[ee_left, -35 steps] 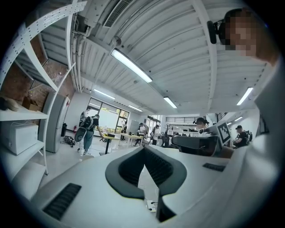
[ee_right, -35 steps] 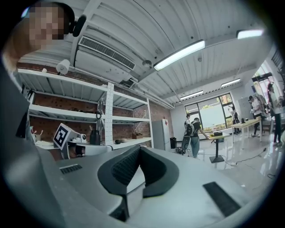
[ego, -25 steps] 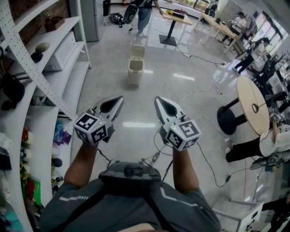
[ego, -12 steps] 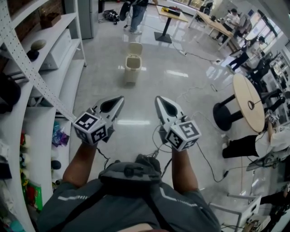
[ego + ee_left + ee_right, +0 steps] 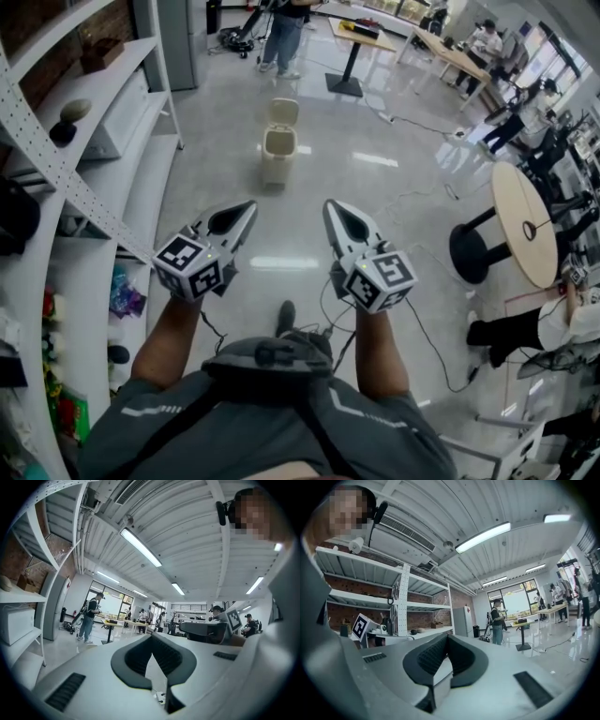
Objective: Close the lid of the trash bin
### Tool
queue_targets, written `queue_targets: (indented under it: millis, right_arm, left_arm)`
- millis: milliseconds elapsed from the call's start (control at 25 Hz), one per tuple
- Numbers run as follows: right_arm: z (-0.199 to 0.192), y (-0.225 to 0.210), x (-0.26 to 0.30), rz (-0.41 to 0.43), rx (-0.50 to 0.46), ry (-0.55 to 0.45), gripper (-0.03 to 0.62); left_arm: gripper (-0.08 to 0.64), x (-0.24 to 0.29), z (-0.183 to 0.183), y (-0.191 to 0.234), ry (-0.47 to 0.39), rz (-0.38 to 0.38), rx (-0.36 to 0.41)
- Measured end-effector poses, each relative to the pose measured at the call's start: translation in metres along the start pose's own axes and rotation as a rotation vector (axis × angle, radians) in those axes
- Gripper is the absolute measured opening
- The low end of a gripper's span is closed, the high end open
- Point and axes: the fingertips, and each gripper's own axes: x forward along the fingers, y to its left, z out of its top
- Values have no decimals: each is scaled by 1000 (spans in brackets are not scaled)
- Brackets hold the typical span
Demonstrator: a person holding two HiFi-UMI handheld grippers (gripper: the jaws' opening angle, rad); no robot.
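Note:
A small beige trash bin (image 5: 277, 156) stands on the shiny floor well ahead of me, its lid (image 5: 284, 112) tipped up and open. In the head view both grippers are held at waist height, far short of the bin. My left gripper (image 5: 248, 205) points forward, its jaws shut with nothing between them. My right gripper (image 5: 330, 205) is beside it, also shut and empty. In the left gripper view the jaws of the left gripper (image 5: 151, 637) meet at the tip; the right gripper (image 5: 446, 637) shows the same in its own view. Neither gripper view shows the bin.
White shelving (image 5: 103, 141) with small objects runs along the left. A round table (image 5: 525, 220) with a black base (image 5: 478, 248) stands at the right, and cables (image 5: 427, 314) trail over the floor. A person (image 5: 281, 28) and tables are beyond the bin. My shoe (image 5: 286, 317) shows below.
The view has swayed as I walk; the bin sits slightly lower in the head view. A shoe now shows between my arms. Both grippers stay shut in the same pose.

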Motion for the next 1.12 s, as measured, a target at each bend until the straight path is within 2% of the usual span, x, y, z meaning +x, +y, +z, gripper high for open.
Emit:
queue_targets:
  millis: [240,560,880,1120]
  right_arm:
    - [12,-50,31,40,3,-34,2]
    - [22,-123,55,76,28,-29,2]
    - [26,-159,89,128,29,-26,2]
    - [26,-179,111,120,57,-15,2]
  left_arm:
    - [-3,50,12,26,2,26,25]
    - [-2,123,27,46,-3,66,50]
    - [-2,163,25,73,14,95,44]
    - [-3,186,21,92,34,104,26]
